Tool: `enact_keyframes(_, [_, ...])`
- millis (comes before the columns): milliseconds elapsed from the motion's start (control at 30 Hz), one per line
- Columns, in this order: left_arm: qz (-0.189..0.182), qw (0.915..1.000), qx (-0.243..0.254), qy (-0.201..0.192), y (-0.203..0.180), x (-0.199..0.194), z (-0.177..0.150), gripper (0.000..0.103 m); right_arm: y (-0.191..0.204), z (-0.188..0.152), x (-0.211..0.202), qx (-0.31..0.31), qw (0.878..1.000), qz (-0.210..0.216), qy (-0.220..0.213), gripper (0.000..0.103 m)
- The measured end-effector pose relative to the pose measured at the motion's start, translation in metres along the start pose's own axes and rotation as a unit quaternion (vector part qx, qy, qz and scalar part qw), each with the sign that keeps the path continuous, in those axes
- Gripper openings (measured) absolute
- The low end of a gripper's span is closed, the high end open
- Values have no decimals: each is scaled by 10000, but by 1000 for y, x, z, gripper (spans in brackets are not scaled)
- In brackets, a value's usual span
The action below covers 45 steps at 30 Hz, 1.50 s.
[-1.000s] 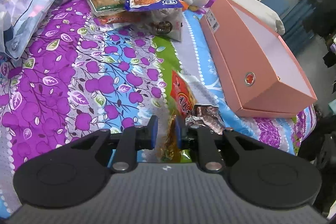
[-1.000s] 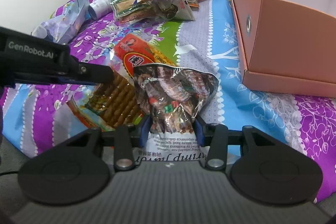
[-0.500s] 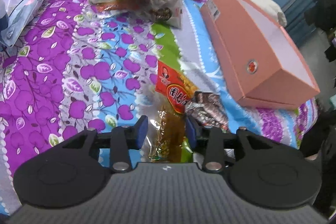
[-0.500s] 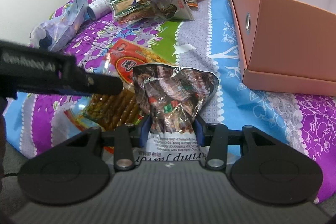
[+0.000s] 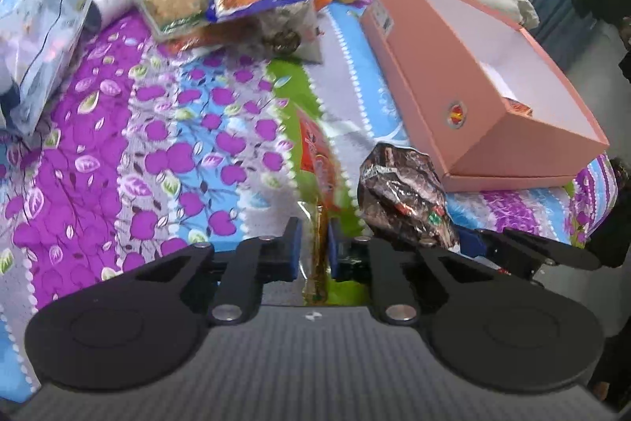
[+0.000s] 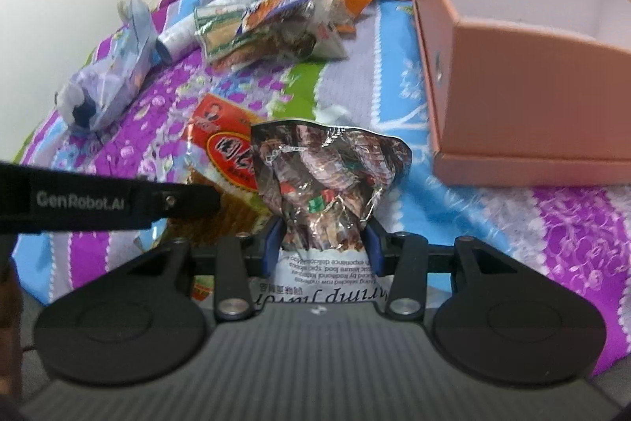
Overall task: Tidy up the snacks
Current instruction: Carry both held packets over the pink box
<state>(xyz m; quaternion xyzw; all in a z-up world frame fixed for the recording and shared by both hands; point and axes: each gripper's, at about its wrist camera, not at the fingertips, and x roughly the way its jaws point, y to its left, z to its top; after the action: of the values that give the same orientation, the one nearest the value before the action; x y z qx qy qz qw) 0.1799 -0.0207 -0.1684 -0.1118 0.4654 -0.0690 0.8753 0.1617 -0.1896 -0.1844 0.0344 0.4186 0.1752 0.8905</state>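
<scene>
Both wrist views low, close, facing forward — sharing pink box point(image 5: 465, 81), bedspread point(image 6: 560, 223)

The left gripper point(image 5: 314, 250) has a matte black body: two rounded lobes with shallow circular recesses, angular linkage arms pinned by silver round-head screws, and a ribbed dark-grey deck bearing a small white mark. Its fingers point(image 5: 294, 247) carry blue pads. The right gripper point(image 6: 323, 245) is built identically, with blue-padded fingers point(image 6: 273, 243). White "GenRobot.AI" lettering and a small screw mark the left gripper's side, seen from the right wrist.
</scene>
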Motion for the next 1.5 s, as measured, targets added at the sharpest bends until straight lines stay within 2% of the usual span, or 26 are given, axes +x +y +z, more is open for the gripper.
enact_keyframes(100, [108, 9998, 141, -102, -8, -8, 5, 15, 0, 7, -8, 16, 10000, -15, -79, 46])
enact_keyframes(433, [191, 9989, 62, -417, -14, -39, 28, 15, 9, 34, -35, -169, 9991, -73, -387, 46])
enact_keyframes(733, [174, 9961, 76, -861, -28, -73, 61, 15, 5, 77, -69, -246, 9956, -175, -885, 46])
enact_keyframes(1133, [-56, 9900, 252, -1385, -80, -108, 112, 15, -16, 130, -112, -303, 9881, -297, -1478, 46])
enact_keyframes(1500, [-316, 9858, 431, -1593, -140, -105, 153, 15, -58, 160, -135, -317, 9822, -551, -1770, 46])
